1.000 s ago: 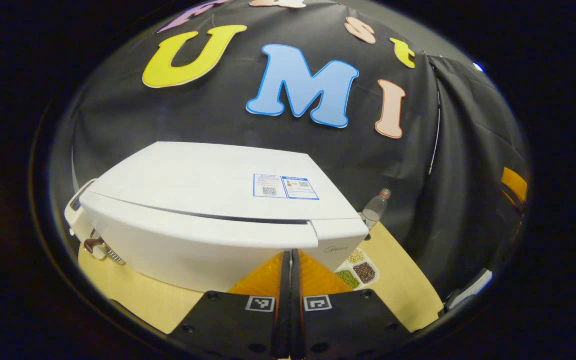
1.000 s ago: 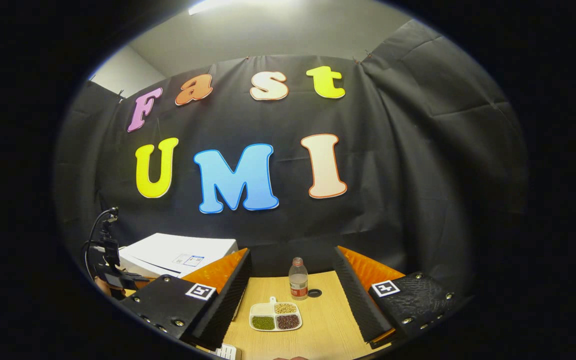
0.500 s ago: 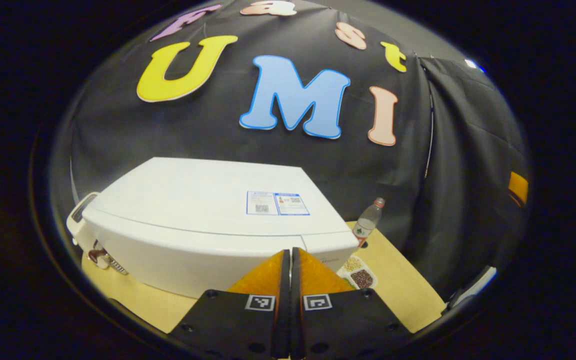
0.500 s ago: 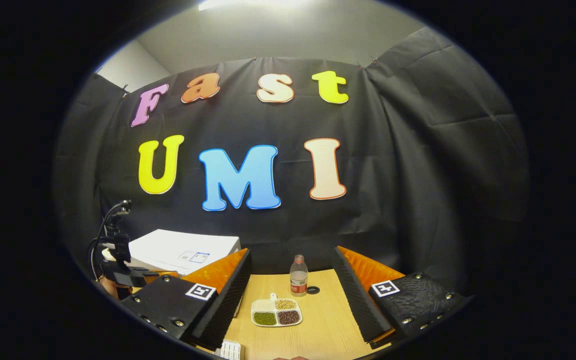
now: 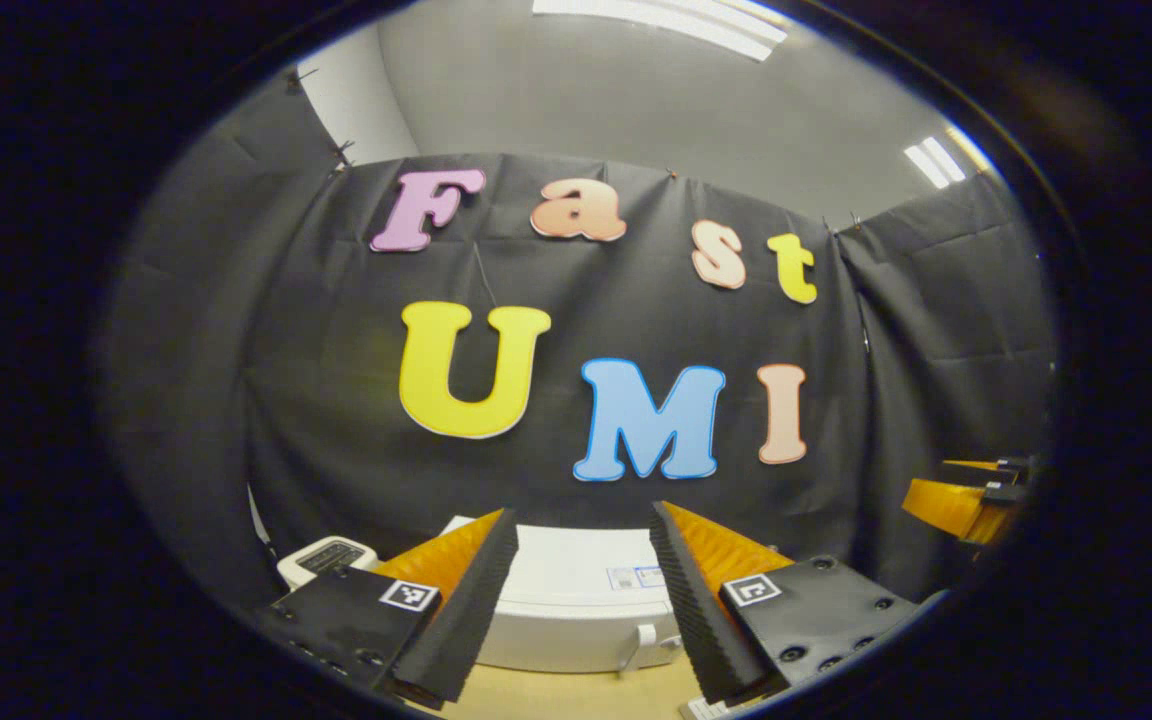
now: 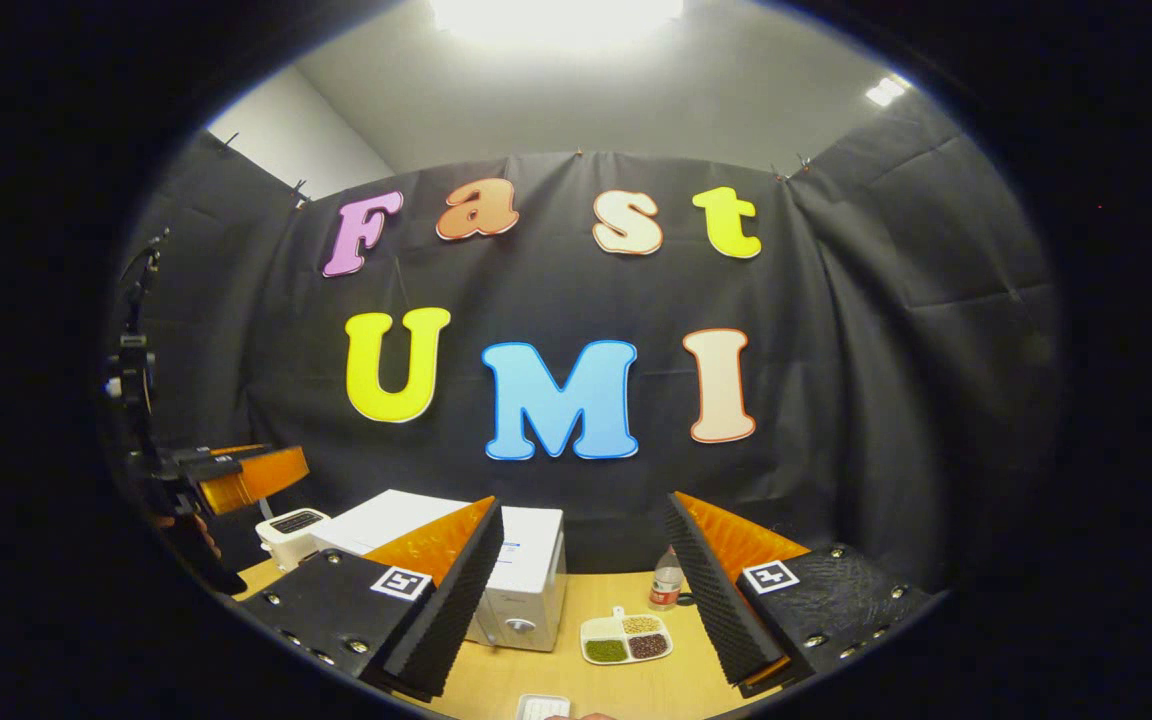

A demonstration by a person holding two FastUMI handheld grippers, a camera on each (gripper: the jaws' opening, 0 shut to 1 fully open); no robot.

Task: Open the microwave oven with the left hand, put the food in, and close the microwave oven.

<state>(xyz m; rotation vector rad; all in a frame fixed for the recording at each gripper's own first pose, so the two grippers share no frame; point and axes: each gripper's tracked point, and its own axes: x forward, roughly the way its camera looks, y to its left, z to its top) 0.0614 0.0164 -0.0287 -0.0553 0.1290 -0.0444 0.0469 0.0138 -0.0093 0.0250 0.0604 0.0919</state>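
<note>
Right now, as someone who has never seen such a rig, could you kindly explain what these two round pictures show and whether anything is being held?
There is no robot here: a person carries a two-finger gripper in each hand, and a fisheye camera rides on each, looking forward along its fingers. In the left gripper view, the left gripper stands open and holds nothing; beyond it sits the white microwave oven, apparently shut. In the right gripper view, the right gripper is also open and empty. On the wooden table lie the microwave, a white toaster to its left, a sectioned dish of food, and a plastic bottle behind it. The raised left gripper also appears at that view's left edge.
</note>
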